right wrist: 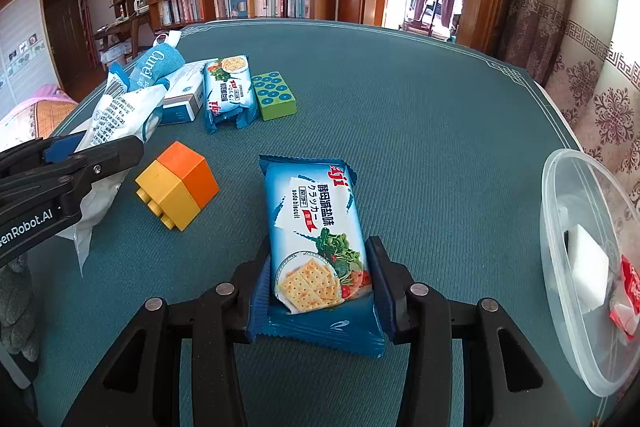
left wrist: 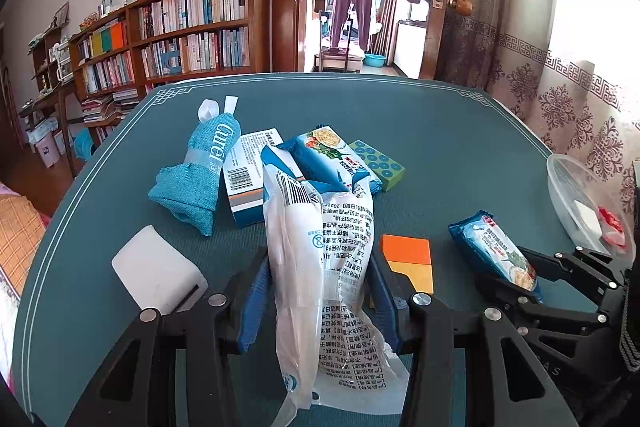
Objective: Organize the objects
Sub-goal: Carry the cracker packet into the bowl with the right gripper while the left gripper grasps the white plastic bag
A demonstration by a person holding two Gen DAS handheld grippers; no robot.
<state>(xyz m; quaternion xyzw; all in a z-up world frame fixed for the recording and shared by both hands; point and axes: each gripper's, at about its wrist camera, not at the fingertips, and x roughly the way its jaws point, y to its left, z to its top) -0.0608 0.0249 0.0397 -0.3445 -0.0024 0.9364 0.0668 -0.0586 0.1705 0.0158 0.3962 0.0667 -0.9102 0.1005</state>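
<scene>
The right hand-held gripper [right wrist: 320,287] is closed on the soda-biscuit packet [right wrist: 316,239], its blue pads pressing the two long sides near the end closest to the camera, while the rest of the packet reaches forward over the teal surface [right wrist: 420,107]. This packet should be light and fairly stiff, since the stacked crackers inside give it a block shape — but they are brittle, so a gentle squeeze across the middle of the long sides looks safer than pinching the crimped end seals. The film is glossy and may slip. It is blue with a white torn-paper label, red and black print, and a picture of crackers and greens.

The left hand-held gripper [left wrist: 320,291] is gripping a white plastic bag [left wrist: 320,267] covered in black print, with a barcode at its far end. It looks soft, crinkly and limp; the loose end sags below the fingers, so a hold on its fuller middle would control it best.

Ahead and to the left of the right hand-held gripper sit an orange-and-yellow block [right wrist: 176,183], a second biscuit packet [right wrist: 228,91] and a green block [right wrist: 276,95]. To its right stands a clear plastic tub [right wrist: 560,187] — probably where the packet belongs, though I cannot be sure.
</scene>
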